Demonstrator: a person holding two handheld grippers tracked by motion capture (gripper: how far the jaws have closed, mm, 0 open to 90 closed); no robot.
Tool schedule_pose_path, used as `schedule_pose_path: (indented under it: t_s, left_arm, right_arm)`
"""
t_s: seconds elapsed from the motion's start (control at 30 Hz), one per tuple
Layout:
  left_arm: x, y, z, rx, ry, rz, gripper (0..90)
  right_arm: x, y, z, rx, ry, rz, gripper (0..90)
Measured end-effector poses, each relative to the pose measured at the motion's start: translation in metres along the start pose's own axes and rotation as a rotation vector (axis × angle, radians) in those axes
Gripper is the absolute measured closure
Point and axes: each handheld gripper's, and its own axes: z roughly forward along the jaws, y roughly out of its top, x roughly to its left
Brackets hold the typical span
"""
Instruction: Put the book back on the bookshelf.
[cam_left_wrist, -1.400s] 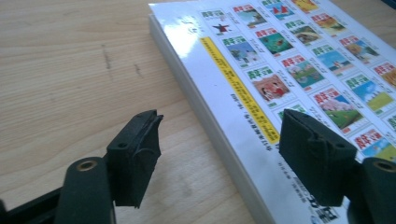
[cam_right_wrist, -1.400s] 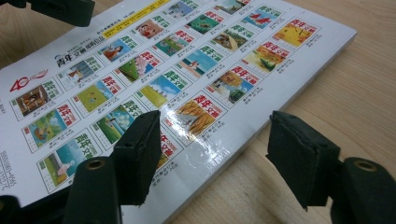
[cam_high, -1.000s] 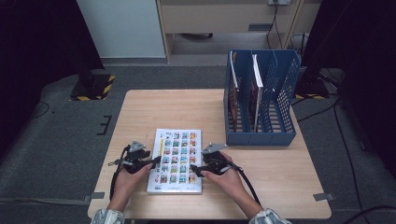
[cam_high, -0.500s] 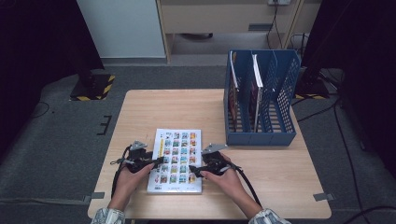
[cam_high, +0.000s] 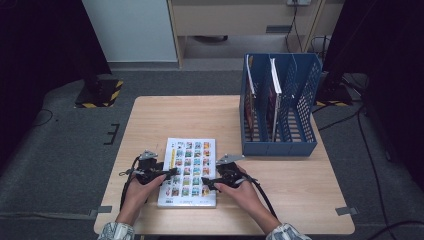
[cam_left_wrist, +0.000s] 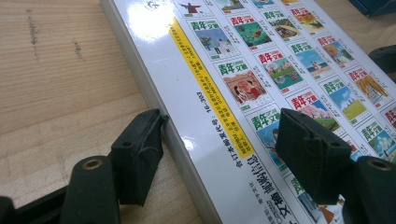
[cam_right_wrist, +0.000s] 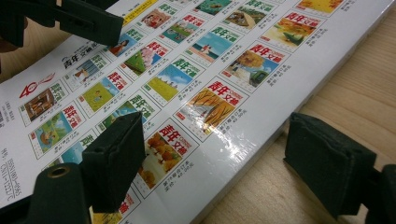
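Up close, both grippers' jaws straddle the book's (cam_left_wrist: 243, 93) edges.

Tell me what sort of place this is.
Probably a lab or office set up for recording: a lone wooden table on grey carpet, a blue file rack, and a book between two hand-held grippers.

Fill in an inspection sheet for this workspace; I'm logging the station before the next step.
Surface: light wooden table, a few dark scuffs.
Job's things: thick white book with a grid of small pictures, lying flat.
Clutter: blue mesh file rack holding upright books.
Grippers: left gripper and right gripper open, each straddling a long edge of the book.
Cables: black cables trailing from both grippers.
Surroundings: grey carpet, black-and-yellow striped base.
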Motion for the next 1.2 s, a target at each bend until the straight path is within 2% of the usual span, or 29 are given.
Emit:
schedule_pose_path:
  t_s: [0.17, 0.3, 0.57, 0.7, 0.83, 0.9, 1.03, 1.1, 1.2]
  left_arm:
    - [-0.009, 0.003, -0.003, 0.02, 0.049, 0.019, 33.9]
    - [-0.013, 0.004, -0.006, 0.028, 0.062, 0.033, 36.4]
    - [-0.016, 0.001, -0.016, 0.025, 0.032, 0.019, 40.2]
    - [-0.017, 0.0, -0.023, -0.006, -0.049, -0.02, 44.1]
    - [-0.019, 0.003, -0.021, -0.012, -0.052, -0.02, 43.0]
    - [-0.016, 0.005, -0.017, -0.016, -0.062, -0.035, 42.9]
    - [-0.013, 0.014, -0.01, -0.031, -0.051, -0.01, 42.9]
    - [-0.012, 0.016, -0.007, -0.033, -0.052, -0.012, 42.8]
    - [-0.008, 0.018, -0.002, -0.053, -0.074, -0.041, 43.9]
  right_arm:
    - [0.0, 0.0, 0.0, 0.0, -0.001, -0.003, 19.8]
    - [0.001, -0.001, 0.0, -0.001, 0.001, 0.013, 19.7]
    - [0.001, -0.001, 0.0, -0.002, 0.002, 0.008, 19.5]
    - [0.001, -0.001, -0.001, -0.002, 0.005, 0.006, 19.5]
    - [0.001, -0.001, -0.001, -0.001, 0.005, 0.005, 19.5]
    - [0.001, -0.001, -0.001, -0.001, 0.005, 0.004, 19.5]
    - [0.001, -0.001, -0.001, -0.001, 0.005, 0.004, 19.4]
    - [0.001, -0.001, -0.001, 0.0, 0.006, 0.0, 19.4]
    - [0.001, -0.001, -0.001, -0.001, 0.006, 0.004, 19.3]
